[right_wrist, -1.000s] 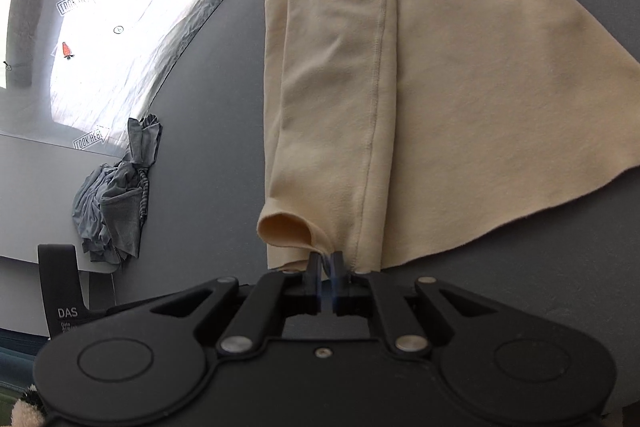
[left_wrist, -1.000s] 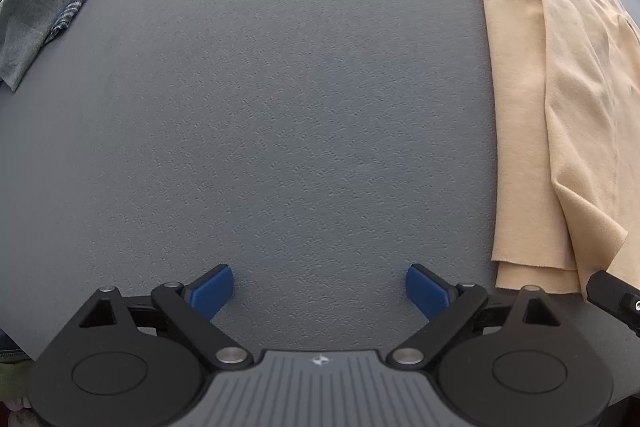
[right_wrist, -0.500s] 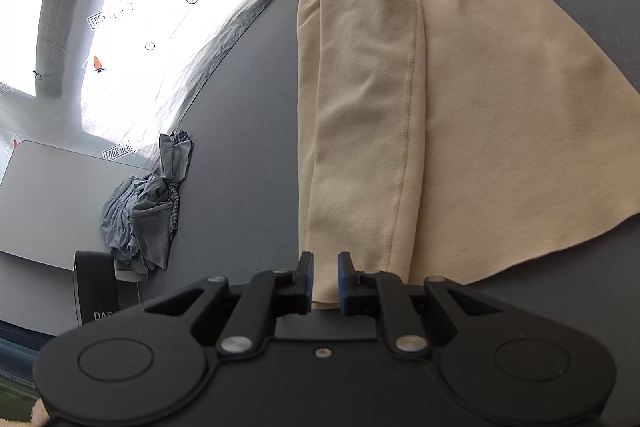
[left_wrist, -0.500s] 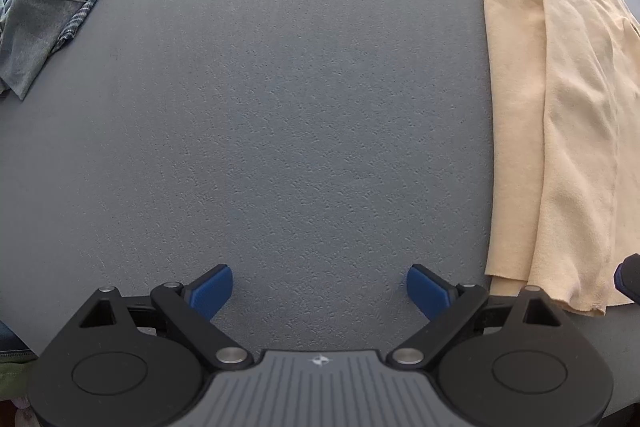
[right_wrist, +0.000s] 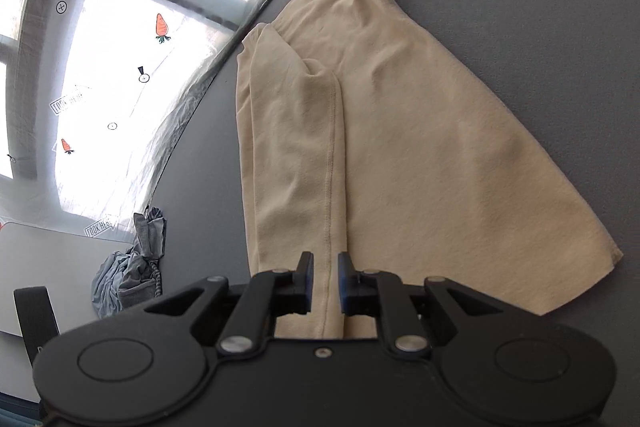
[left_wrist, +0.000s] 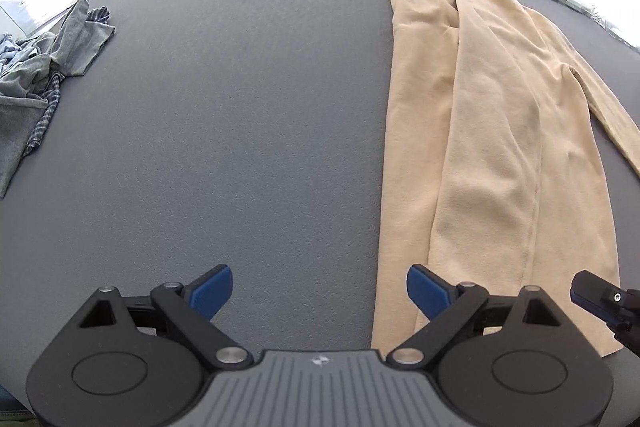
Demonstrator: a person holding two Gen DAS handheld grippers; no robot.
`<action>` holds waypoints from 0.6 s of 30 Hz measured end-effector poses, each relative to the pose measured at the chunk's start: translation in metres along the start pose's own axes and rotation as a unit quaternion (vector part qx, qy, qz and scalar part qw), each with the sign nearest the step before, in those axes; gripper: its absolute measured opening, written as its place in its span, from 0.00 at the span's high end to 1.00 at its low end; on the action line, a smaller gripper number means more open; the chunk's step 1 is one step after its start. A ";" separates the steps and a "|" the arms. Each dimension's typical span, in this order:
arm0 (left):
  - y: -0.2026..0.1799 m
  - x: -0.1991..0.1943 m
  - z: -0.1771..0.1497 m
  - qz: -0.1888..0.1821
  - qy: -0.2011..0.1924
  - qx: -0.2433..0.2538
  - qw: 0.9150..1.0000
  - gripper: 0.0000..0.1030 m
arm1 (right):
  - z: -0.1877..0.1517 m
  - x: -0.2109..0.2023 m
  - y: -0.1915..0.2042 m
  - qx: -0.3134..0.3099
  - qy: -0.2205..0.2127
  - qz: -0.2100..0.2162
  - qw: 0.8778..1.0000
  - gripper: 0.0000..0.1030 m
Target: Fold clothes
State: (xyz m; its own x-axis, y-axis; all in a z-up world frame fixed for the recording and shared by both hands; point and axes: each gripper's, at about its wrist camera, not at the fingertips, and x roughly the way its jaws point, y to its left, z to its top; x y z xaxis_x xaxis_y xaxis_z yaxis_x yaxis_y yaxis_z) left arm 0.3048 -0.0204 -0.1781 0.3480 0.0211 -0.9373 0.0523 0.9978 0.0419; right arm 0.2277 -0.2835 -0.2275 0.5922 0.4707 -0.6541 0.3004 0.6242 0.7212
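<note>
A beige long-sleeved garment (left_wrist: 496,155) lies flat on the grey table (left_wrist: 240,127), its left side folded inward along a seam; it also shows in the right wrist view (right_wrist: 400,147), with one sleeve stretched out at the far right. My left gripper (left_wrist: 319,291) is wide open and empty above bare table, just left of the garment's near hem. My right gripper (right_wrist: 323,281) is slightly open above the folded seam at the hem, holding nothing; its tip shows in the left wrist view (left_wrist: 600,297).
A heap of grey and checked clothes (left_wrist: 36,75) lies at the table's far left edge, also seen in the right wrist view (right_wrist: 132,267). A bright window with stickers (right_wrist: 120,67) lies beyond the table's far edge.
My right gripper has opened and let go of the folded edge, which now lies flat. Both grippers have lifted and drawn back, showing more of the garment.
</note>
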 end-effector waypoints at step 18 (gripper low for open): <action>-0.038 0.084 0.095 0.043 0.008 0.056 0.997 0.09 | 0.128 -0.010 -0.058 0.058 -0.139 -0.110 0.982 0.83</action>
State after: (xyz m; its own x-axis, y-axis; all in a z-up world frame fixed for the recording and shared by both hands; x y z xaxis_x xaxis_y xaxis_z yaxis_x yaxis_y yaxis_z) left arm 0.4213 -0.0621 -0.2257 0.3399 0.1092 -0.9341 0.1264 0.9789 0.1604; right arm 0.2994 -0.4042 -0.2335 0.6795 0.1330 -0.7215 0.5180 0.6095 0.6002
